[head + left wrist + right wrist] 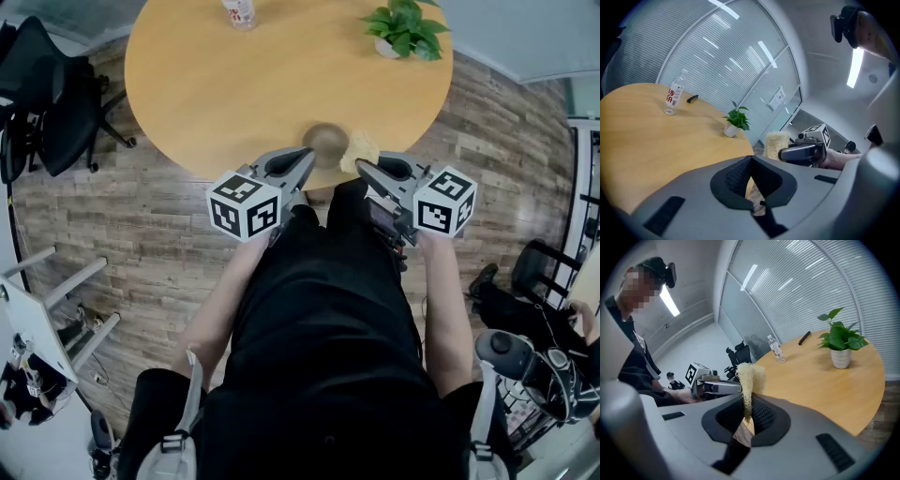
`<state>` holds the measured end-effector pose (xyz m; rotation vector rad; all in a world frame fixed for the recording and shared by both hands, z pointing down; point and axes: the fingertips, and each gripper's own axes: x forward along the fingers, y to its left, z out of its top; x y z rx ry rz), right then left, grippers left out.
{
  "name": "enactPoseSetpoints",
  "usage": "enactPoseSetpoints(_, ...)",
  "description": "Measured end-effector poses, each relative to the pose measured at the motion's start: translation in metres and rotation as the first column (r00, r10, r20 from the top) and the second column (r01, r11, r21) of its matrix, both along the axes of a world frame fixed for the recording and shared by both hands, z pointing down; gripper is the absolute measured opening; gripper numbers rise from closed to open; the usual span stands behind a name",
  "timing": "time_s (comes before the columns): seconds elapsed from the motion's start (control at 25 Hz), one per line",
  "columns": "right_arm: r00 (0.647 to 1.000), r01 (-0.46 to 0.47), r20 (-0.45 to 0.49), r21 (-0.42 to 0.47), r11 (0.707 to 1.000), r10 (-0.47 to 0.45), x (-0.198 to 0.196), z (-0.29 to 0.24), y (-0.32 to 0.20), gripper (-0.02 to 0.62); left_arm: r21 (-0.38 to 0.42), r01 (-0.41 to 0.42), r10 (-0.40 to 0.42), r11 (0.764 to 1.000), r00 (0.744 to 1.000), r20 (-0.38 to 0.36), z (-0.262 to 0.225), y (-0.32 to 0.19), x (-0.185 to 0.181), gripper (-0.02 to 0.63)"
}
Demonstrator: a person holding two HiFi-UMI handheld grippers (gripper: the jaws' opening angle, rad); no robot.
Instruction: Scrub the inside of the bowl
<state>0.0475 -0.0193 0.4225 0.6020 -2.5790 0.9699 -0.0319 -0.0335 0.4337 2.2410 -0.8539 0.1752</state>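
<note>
Bottle label (671, 96): red print, far beyond the jaws of the left gripper (751, 161), unreadable.
Marker cubes (246, 206): black-and-white patterns, no letters.

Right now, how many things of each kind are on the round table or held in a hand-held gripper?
Bottle: 1
Potted plant: 1
Bowl: 1
Dark pen-like thing: 1
Scrub pad, held in the right hand-held gripper: 1
Total: 5
</note>
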Motion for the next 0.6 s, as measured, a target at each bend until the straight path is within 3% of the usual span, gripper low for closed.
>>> enactPoseSetpoints(0.24,0.999,-0.028,0.044,-0.006,1.000,0.028,0.000,-0.003,-0.003,0.035,-0.021,0.003,-0.002,1.000,1.000,0.014,0.006,0.000,0.000,0.012)
enactPoseSetpoints(0.6,0.999,-0.039,0.028,-0.030,0.999,0.040,0.000,0.000,-0.003,0.037,-0.085,0.021,-0.016,0.996,0.998,0.061,0.027,-0.001,-0.005,0.012)
